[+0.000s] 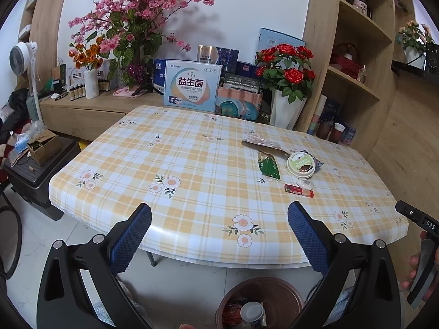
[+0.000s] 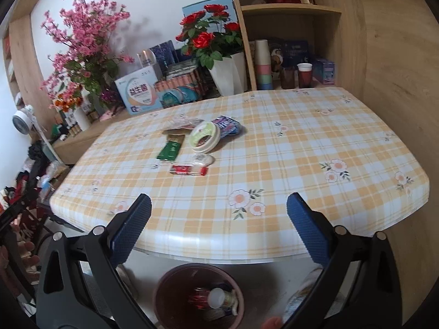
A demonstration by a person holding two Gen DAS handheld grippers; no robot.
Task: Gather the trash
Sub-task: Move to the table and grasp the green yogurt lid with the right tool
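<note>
Both tools gape wide with nothing between their blue pads: the left tool [image 1: 219, 219] and the right tool [image 2: 219, 213] hang at the lower edge of each frame, short of the table [image 2: 301, 142]. Mid-frame on its checked cloth lie the trash pieces, close together: a green packet [image 2: 171, 150], a round lidded tub [image 2: 205, 136], a red wrapper [image 2: 189, 170]. Below, at bottom centre, a brown bin [image 2: 164, 288] sits on the floor with rubbish inside.

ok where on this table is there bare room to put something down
The near half of the table is bare, from the front edge up to the red packet, and so is its whole left side. The cluster around the round tub and green wrapper is crowded.
</note>
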